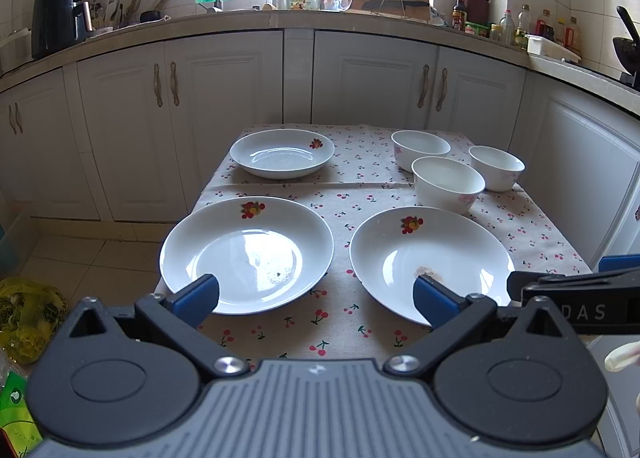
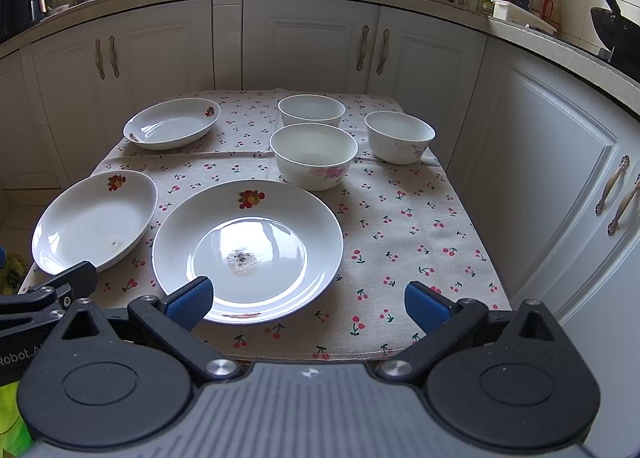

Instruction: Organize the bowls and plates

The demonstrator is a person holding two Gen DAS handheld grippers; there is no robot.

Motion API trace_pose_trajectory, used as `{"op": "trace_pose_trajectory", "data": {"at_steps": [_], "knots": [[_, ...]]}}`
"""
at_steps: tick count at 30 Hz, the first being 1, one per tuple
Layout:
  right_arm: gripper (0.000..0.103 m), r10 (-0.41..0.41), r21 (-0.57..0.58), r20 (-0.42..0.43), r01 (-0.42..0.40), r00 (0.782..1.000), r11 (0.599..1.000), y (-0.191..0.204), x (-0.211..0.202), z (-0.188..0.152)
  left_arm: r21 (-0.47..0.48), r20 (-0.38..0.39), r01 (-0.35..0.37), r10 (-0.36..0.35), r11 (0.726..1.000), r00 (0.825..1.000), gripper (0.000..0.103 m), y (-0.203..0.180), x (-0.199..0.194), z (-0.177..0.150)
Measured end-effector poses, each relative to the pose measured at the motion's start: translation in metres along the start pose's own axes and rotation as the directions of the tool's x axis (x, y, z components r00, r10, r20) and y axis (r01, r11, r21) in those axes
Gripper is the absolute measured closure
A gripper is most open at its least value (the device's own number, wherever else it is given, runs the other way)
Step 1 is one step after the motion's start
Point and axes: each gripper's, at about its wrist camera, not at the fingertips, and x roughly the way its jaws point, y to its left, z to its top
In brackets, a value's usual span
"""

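- Small table, cherry-print cloth (image 2: 400, 226), in front of white cabinets (image 1: 224, 98).
- Three plates, all separate, none stacked: far plate (image 1: 282, 153) at the back left; left plate (image 1: 247, 254) near front left; right plate (image 2: 247, 250) near front centre. Each has a fruit print on the rim.
- Left plate and right plate sit just beside each other, a strip of cloth between.
- Right plate has a dark speckled smear in its middle; left plate has a small dark fleck.
- Three bowls, upright, back right: back bowl (image 2: 311, 110), front bowl (image 2: 313, 156), right bowl (image 2: 399, 137). Back and front bowls close together, cannot tell if touching; right bowl apart.
- Left gripper (image 1: 316, 300): jaws wide, nothing held, hovering at the near edge over the two front plates.
- Right gripper (image 2: 308, 304): jaws wide, empty, over the near rim of the right plate.
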Motion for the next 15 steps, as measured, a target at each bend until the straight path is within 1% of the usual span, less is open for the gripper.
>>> {"op": "trace_pose_trajectory", "data": {"at_steps": [15], "knots": [[0.0, -0.001, 0.001, 0.002, 0.001, 1.0, 1.0, -0.0012, -0.0004, 0.0005, 0.001, 0.002, 0.0, 0.0, 1.0, 1.0, 0.001, -0.0007, -0.0007, 0.0005]]}}
